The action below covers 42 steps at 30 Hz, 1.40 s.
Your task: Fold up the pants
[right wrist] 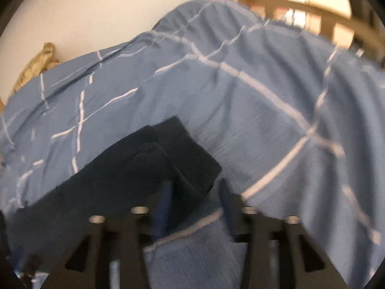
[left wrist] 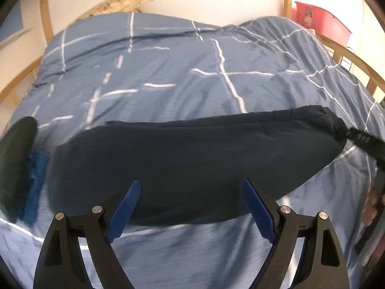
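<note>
The dark navy pants (left wrist: 192, 159) are lying folded into a long, thick band on the blue checked duvet (left wrist: 168, 72), just ahead of the left gripper (left wrist: 191, 207). Its blue fingers (left wrist: 125, 212) are standing wide apart, gripping nothing. The right gripper (right wrist: 196, 192) is hovering with fingers apart, unclamped; the band's squared, layered end (right wrist: 182, 159) is sitting just beyond its fingertips.

Pants (left wrist: 192, 159): dark navy cloth, matt, soft knit look. Bedcover (left wrist: 168, 72): blue woven cloth, matt, creased, with white printed lines. Left gripper (left wrist: 191, 208): matt black plastic arms, bare metal pivot pins, blue ribbed pads (left wrist: 125, 212). Bed rail (left wrist: 356, 60): light wood, smooth. Bin (left wrist: 322, 19): red plastic, slightly glossy.
</note>
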Motion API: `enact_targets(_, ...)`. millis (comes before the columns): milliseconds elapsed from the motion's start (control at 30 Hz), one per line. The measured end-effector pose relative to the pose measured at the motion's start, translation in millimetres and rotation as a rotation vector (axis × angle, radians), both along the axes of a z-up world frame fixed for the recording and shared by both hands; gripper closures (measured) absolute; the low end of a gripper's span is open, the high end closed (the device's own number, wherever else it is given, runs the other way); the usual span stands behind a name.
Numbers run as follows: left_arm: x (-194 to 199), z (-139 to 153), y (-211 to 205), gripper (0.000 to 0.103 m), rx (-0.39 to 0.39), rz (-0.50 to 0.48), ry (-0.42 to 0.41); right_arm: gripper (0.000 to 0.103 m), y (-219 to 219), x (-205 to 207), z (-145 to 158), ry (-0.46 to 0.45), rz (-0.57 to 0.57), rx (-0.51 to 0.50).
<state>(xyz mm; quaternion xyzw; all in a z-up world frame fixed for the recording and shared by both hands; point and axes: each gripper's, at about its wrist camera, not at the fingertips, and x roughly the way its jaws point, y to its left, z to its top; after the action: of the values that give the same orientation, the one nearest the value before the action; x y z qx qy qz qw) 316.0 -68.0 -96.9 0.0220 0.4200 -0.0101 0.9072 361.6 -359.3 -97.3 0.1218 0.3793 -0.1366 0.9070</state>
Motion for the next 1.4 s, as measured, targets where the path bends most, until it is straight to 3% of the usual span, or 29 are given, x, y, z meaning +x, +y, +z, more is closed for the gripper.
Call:
enact_targets(167,-33.6,16.9,45.7,0.016,-0.027,0.008,-0.058,0.05,55.0,-38.2,46.5,-0.104,0.141,-0.035)
enact_targets(300,-58.5,25.7,86.2,0.016,-0.056,0.027,-0.08,0.044,99.7,-68.4,60.7,-0.159,0.274,0.004)
enact_targets(533,-96.9,22.2,142.4,0.016,0.006,0.062,-0.097,0.044,175.0,-102.2,26.7,-0.031,0.489,0.017)
enact_targets(767,-99.4,-4.0,174.7,0.016,-0.057,0.084,-0.044,0.044,206.0,-116.2,-8.2,0.074,0.553,0.082)
enact_targets(933,-83.4,1.7,184.7,0.016,-0.058,0.049,-0.07,0.044,217.3,-114.1,-9.0,0.068,0.535,0.071)
enact_targets(1100,-32.0,18.2,194.8,0.017,-0.059,-0.016,-0.11,0.044,230.7,-96.5,3.8,0.02,0.492,0.075)
enact_targets(1400,40.0,13.9,191.2,0.017,-0.046,-0.06,-0.051,0.044,244.3,-27.9,13.3,0.012,0.518,0.082)
